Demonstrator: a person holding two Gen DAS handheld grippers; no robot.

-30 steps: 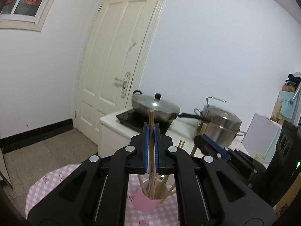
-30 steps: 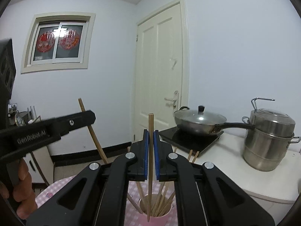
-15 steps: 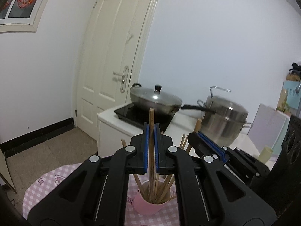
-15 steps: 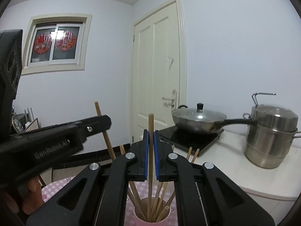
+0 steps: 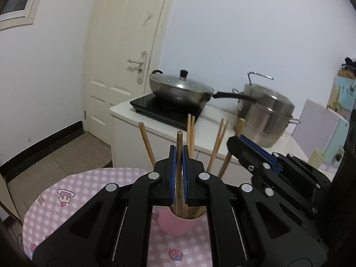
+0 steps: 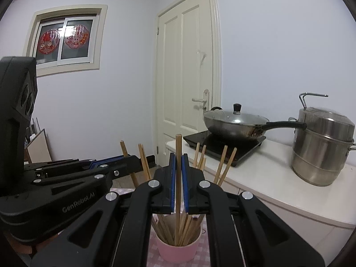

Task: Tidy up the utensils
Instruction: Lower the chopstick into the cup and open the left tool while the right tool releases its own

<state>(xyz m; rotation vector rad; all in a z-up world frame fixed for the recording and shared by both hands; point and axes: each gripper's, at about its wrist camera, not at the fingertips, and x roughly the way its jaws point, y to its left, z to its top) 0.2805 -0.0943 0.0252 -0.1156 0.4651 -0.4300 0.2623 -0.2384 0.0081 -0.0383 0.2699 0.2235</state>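
Both grippers, left gripper (image 5: 179, 155) and right gripper (image 6: 178, 162), each pinch one upright chopstick (image 5: 179, 140), lower ends inside the pink cup (image 6: 178, 250).

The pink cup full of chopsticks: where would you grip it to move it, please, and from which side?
Probably the pink cup by its bare outer wall below the rim, approached level from the side. Loose chopsticks fan out of its mouth, blocking any approach from above. Both grippers, left and right, are each shut on a chopstick.
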